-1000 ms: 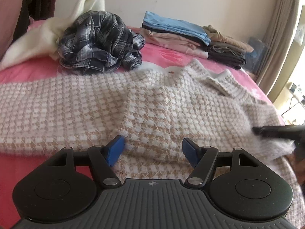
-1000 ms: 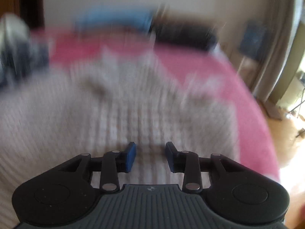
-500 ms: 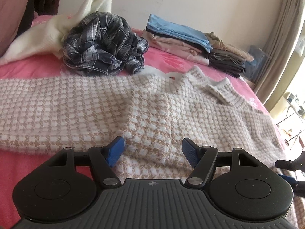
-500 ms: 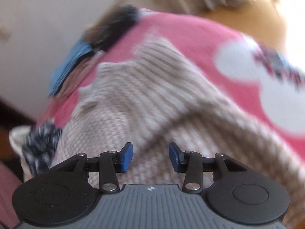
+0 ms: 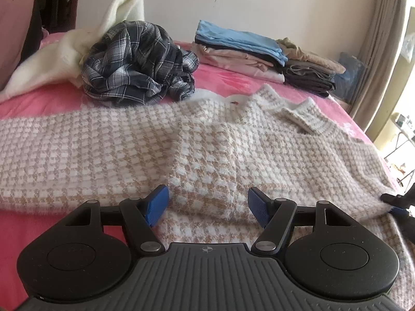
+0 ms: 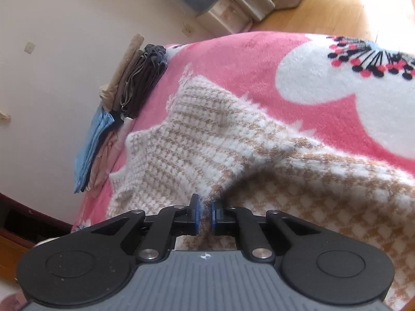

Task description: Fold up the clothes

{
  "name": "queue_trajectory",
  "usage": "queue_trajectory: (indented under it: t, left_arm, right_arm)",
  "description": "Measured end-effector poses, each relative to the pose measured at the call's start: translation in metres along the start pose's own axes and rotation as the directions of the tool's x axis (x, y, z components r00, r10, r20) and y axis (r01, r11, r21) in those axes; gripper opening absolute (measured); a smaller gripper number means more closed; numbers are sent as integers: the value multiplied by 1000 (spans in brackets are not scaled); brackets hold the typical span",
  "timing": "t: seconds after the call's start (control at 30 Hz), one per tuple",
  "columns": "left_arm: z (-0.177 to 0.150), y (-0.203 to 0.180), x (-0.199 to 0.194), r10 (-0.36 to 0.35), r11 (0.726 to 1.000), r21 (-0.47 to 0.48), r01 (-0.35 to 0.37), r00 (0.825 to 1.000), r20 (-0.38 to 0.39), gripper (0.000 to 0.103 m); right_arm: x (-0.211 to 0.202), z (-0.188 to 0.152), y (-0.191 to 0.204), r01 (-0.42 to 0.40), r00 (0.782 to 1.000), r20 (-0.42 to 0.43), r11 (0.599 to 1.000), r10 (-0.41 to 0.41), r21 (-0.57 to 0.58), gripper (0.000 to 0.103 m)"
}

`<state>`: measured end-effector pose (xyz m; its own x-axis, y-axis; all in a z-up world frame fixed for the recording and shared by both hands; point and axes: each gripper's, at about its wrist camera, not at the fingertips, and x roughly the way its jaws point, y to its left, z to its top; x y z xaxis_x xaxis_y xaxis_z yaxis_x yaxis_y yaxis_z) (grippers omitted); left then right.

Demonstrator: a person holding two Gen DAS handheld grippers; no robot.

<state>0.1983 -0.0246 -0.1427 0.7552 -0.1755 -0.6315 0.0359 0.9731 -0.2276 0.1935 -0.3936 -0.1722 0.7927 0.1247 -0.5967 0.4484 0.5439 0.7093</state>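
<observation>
Just ahead of our right gripper (image 6: 205, 213), between its blue pads, sits a fuzzy edge of the houndstooth sweater (image 5: 207, 150): the jaws are pinched nearly together on that knit, so we judge the hem or side edge gripped. From these tongs the garment runs away up and leftward across the pink blanket (image 6: 259, 59) toward the folded stack (image 6: 124, 98). Our left gripper (image 5: 207, 207) hovers with its jaws wide, holding nothing, its pads apart above the near edge of the sweater. Seen from there, the sweater's long axis runs side to side, one sleeve stretching far left, the collar ahead and slightly right. The right tongs show at the far right edge, so the right side is theirs; the left sleeve lies nearer our open hand.
</observation>
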Motion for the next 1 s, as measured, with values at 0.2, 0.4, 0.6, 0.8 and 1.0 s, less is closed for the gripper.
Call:
queue_trajectory:
  t: [0.2, 0.4, 0.6, 0.8, 1.0]
  left_arm:
    - [4, 4, -2, 14, 1000, -24, -13, 1000, 18, 68]
    - [16, 37, -13, 77, 980, -186, -69, 996, 37, 68]
    - [21, 96, -35, 190, 909, -377, -178, 982, -4, 68]
    - [17, 161, -48, 289, 765, -583, -275, 955, -71, 68]
    - [16, 177, -53, 359, 716, -613, -334, 929, -88, 67]
  right_arm:
    - [2, 2, -5, 19, 998, -52, 1000, -20, -20, 15]
    - [-29, -16, 22, 60, 994, -79, 973, -79, -223, 23]
    - [-38, -74, 95, -68, 992, -123, 807, -6, -587, 23]
    - [-9, -148, 170, -262, 959, -275, 605, 74, -752, 23]
    - [0, -216, 204, -324, 944, -324, 364, 63, -873, 25]
